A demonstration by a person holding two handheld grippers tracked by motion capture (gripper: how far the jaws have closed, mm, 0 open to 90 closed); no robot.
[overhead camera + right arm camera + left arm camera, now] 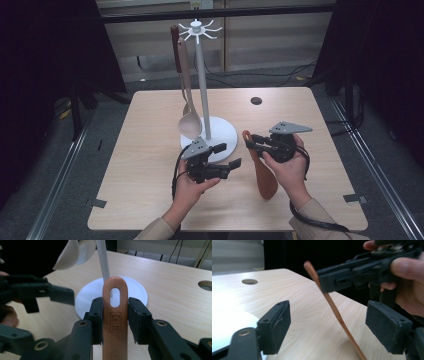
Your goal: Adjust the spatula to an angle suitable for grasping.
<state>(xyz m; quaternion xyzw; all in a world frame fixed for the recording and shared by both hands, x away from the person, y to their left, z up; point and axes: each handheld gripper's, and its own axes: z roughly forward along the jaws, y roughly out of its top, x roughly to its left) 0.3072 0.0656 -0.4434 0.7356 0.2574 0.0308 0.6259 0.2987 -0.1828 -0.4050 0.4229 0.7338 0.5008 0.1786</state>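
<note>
Over the table (150,165), right tool (248,141) tilts spatula (265,177) upright

Hidden and cut-off parts

The brown spatula (115,322) blade is cut off by the bottom edge in the right gripper view; the left gripper (37,293) is blurred there.

Black hand-held grippers (231,155), beige sleeves (320,210)

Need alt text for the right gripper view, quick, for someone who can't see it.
The right gripper clamps the brown spatula by its handle, hanging hole uppermost, aimed at the white rack's round base and pole on the wooden table. The left gripper is blurred at left.
</note>
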